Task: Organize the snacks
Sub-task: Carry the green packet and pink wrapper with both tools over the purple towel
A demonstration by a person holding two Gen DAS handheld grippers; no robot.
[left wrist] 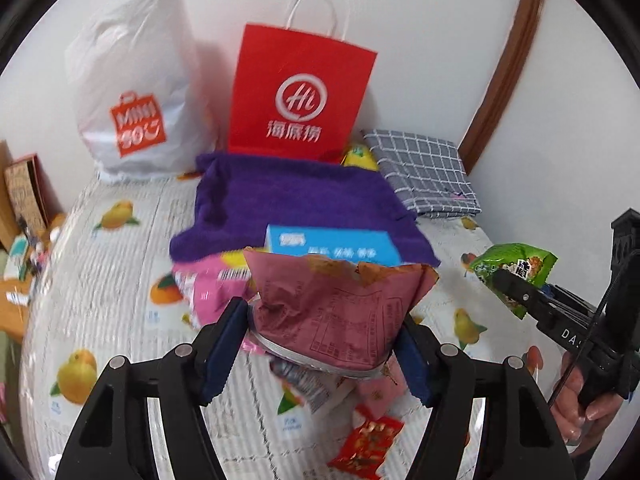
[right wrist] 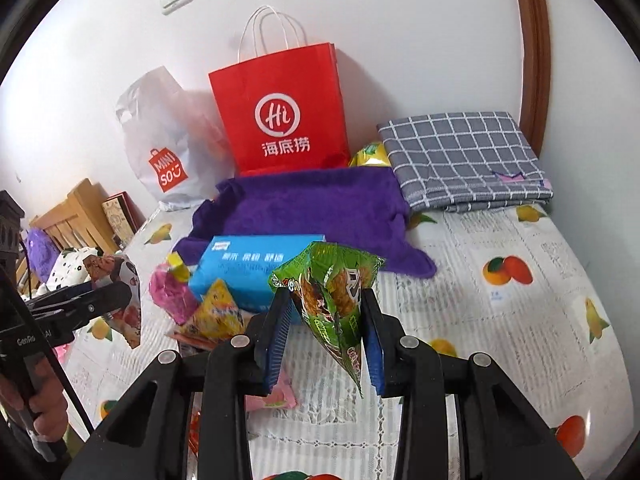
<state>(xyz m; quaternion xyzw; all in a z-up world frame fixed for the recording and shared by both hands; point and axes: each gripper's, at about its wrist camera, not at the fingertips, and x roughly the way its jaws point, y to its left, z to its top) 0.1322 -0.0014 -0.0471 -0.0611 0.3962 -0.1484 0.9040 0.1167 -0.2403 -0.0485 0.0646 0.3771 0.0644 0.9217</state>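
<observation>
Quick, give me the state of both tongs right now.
Left tongs: shut on the maroon snack packet, lifted off the bed.
Right tongs: shut on the green snack packet, also held up.

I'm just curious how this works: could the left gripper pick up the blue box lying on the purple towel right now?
Probably not yet: the left gripper is shut on a pink snack packet, so its jaws are full, though the blue box lies uncovered just beyond.
</observation>
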